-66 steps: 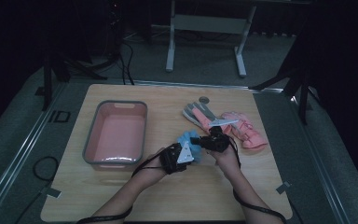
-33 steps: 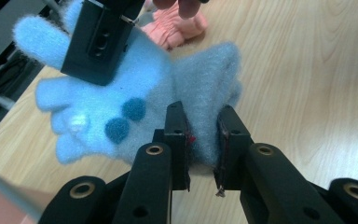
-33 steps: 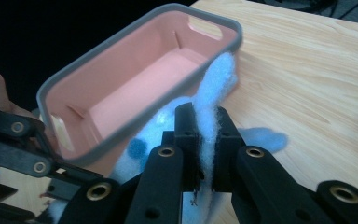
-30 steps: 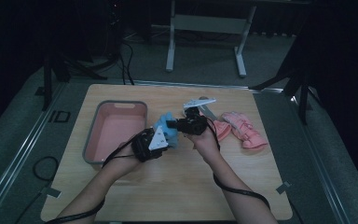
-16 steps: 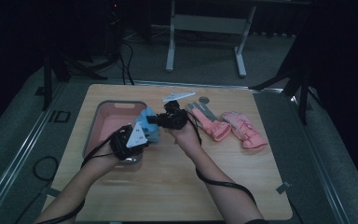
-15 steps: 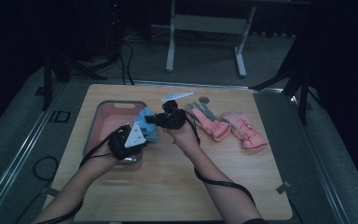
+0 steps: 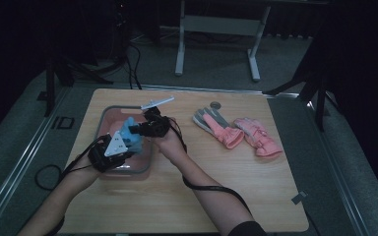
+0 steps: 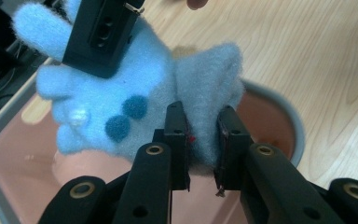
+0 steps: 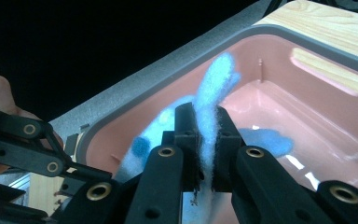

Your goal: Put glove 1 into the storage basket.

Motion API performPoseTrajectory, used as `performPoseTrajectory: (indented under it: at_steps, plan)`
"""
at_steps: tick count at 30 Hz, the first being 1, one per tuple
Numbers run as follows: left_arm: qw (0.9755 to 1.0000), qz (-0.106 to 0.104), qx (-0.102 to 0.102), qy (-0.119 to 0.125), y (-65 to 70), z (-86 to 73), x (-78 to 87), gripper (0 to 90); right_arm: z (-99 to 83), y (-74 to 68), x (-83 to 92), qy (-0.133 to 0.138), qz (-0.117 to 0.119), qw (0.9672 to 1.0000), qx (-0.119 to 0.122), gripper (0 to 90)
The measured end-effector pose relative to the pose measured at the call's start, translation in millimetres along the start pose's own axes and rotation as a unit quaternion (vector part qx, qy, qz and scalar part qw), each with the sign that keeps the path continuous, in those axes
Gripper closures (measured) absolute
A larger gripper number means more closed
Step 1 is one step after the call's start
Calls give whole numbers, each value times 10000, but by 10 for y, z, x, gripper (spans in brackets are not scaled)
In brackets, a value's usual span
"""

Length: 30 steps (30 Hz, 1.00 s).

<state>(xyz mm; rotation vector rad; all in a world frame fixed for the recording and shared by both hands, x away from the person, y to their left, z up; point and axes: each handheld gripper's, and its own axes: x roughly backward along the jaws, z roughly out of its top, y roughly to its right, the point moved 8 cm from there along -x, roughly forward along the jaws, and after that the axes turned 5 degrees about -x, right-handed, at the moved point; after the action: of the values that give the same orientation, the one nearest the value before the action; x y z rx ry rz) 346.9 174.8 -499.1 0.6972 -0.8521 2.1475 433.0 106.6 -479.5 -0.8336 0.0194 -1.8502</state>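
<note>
A light blue fleece glove (image 7: 131, 137) with dark blue dots hangs over the pink bin (image 7: 109, 118), held from both ends. My left gripper (image 7: 119, 149) is shut on its cuff (image 8: 205, 116). The right gripper (image 7: 141, 129) is shut on the finger end (image 9: 208, 126), and its jaw reaches in from above in the left gripper view. Below the blue glove (image 9: 214, 84) lies the pink bin floor (image 9: 307, 140). On the table to the right rests a pair of pink and grey gloves (image 7: 236, 132).
The bin has a grey rim (image 7: 147, 164) and stands on the left half of the wooden table (image 7: 226, 187). A small round grey disc (image 7: 215, 104) lies near the far edge. Cables trail from both grippers along the person's forearms.
Both grippers have carried the blue glove leftward, from beside the pink gloves to above the pink bin. Both grips have stayed shut.
</note>
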Motion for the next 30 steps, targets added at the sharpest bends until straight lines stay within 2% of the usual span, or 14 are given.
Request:
performPoseTrajectory:
  at_steps: [3,6,8,11,17,22,25,29,30]
  plan:
    - [10000,-44,40,-71,-22,-69,-37,783,-11,-6,-96,-37,-15,10000,16,843]
    - [9998,-101,52,-138,-28,-103,-106,783,-51,48,-156,-108,-85,9999,-34,844]
    - [9998,-18,-34,-217,-31,-122,-161,783,-87,102,-192,-176,-157,9997,-49,843]
    - [9994,-53,-53,-325,-30,-160,-243,783,-140,169,-246,-274,-302,9992,-16,843]
    - [9982,-299,46,-516,-57,-200,-358,782,-244,308,-356,-458,-505,9977,-25,843]
    - [9969,-395,33,-675,-99,-195,-463,782,-257,377,-388,-505,-532,9972,-144,841]
    - [9960,-435,16,-775,-111,-190,-547,781,-273,441,-408,-622,-543,9963,-251,835]
    - [9954,-519,130,-798,-150,-164,-632,781,-257,507,-425,-666,-540,9958,-327,830]
    - [9951,-536,155,-811,-153,-165,-645,781,-249,512,-434,-680,-572,9956,-285,827]
